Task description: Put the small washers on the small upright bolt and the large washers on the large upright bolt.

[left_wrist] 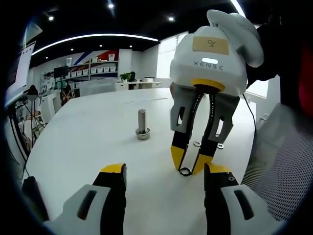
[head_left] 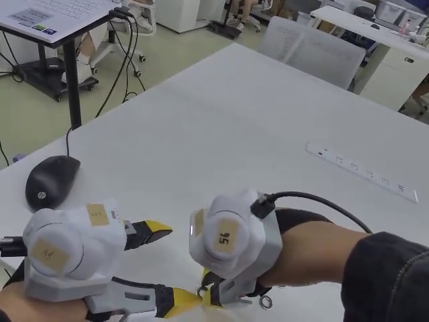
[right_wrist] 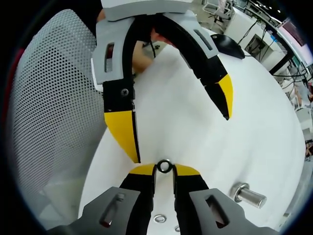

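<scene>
Pinching a washer [right_wrist: 164,166] against the surface [left_wrist: 88,142] with the right tongs [left_wrist: 187,166], shut on it; holding the left tongs [left_wrist: 165,169] wide open and empty just beside. Looks early: upright bolt [left_wrist: 142,120] standing near, not yet reached, a ring [left_wrist: 143,134] at its foot (washer or base, cannot tell), two loose washers [left_wrist: 197,144] lying close by, so most threading judged left.

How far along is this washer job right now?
Early, it seems. The right tool pinches one washer at the table; the left tool is open. The upright bolt carries a ring at its base, perhaps a washer already placed. Loose washers wait on the table.
</scene>
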